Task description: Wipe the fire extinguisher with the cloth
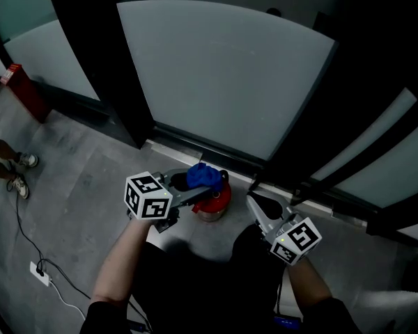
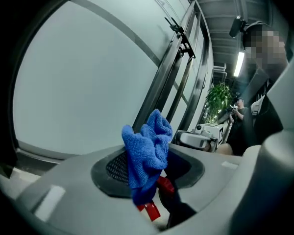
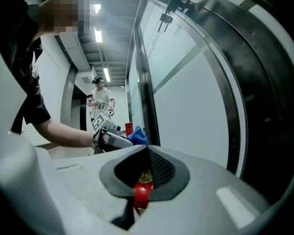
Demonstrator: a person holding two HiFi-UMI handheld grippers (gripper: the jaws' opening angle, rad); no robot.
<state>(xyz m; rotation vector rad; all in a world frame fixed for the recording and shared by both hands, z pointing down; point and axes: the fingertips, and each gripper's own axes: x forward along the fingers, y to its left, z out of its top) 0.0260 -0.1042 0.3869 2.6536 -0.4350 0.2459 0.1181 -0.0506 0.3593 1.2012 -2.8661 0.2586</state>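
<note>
A red fire extinguisher [image 1: 213, 199] stands on the grey floor in front of the glass wall. A bunched blue cloth [image 1: 203, 175] rests on its top, and my left gripper [image 1: 195, 186] is shut on it. In the left gripper view the cloth [image 2: 148, 153] sticks up between the jaws, with red extinguisher parts [image 2: 159, 192] just below. My right gripper [image 1: 253, 200] hovers a little right of the extinguisher, shut and holding nothing. In the right gripper view the red extinguisher head [image 3: 142, 190] shows beyond the jaws, with the cloth [image 3: 137, 135] and left gripper [image 3: 112, 140] behind it.
Frosted glass panels [image 1: 223, 75] and a dark post [image 1: 108, 61] rise right behind the extinguisher. A red box [image 1: 24, 89] stands far left. A cable and socket [image 1: 39, 271] lie on the floor at left, near a person's feet [image 1: 17, 172].
</note>
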